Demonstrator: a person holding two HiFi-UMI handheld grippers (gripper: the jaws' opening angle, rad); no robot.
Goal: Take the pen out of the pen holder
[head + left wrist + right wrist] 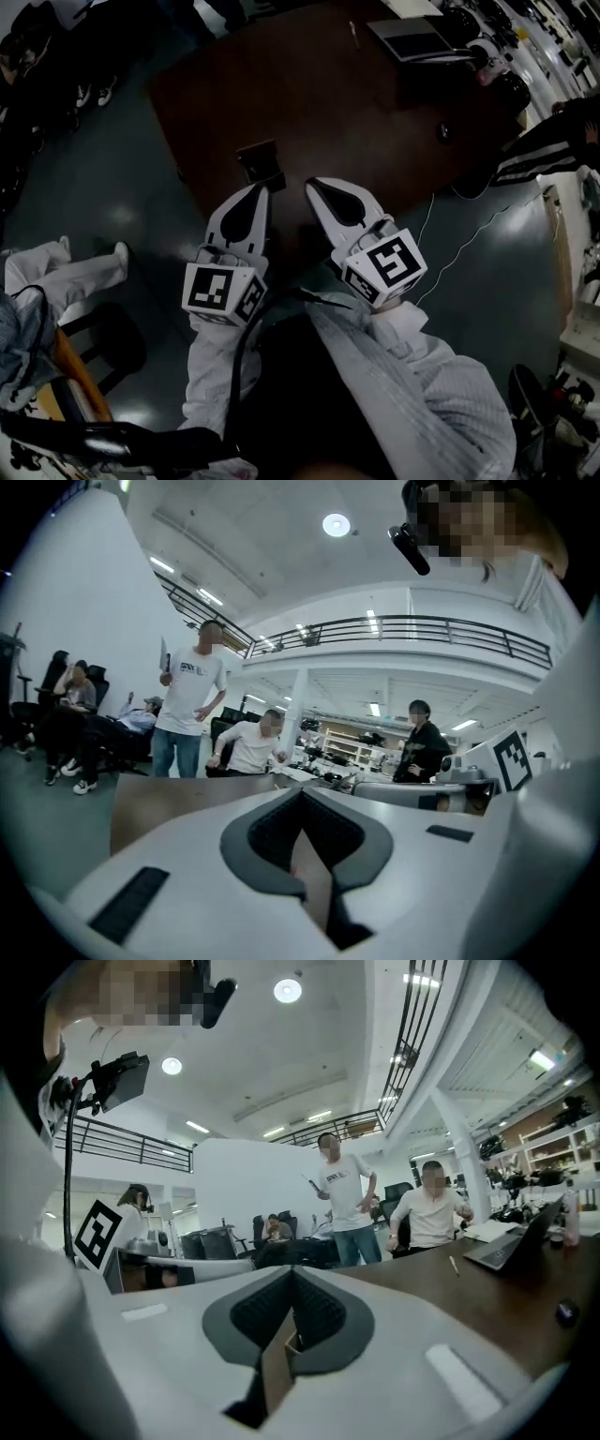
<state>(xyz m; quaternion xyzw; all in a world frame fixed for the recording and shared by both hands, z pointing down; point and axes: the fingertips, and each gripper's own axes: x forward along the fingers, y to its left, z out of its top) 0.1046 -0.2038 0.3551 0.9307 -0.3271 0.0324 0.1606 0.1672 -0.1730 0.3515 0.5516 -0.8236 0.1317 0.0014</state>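
Observation:
A small dark square pen holder (pixel 261 165) stands near the front edge of the dark brown table (pixel 328 103); I cannot make out a pen inside it. My left gripper (pixel 260 188) and right gripper (pixel 312 183) hover side by side just short of the holder, tips pointing at it, both shut and empty. The left gripper (pixel 302 792) shows its jaws meeting at the tip in its own view. So does the right gripper (pixel 292 1271), with a brown box edge (pixel 277 1368) visible through the gap behind the tip. A loose pen (pixel 353 35) lies far across the table.
A laptop (pixel 410 38) and a mouse (pixel 443 131) sit at the table's far right, also laptop (pixel 520 1241) and mouse (pixel 565 1312). A person stands (pixel 345 1199) and another sits (pixel 429 1213) beyond the table. Someone's legs (pixel 56 267) and a chair are at my left.

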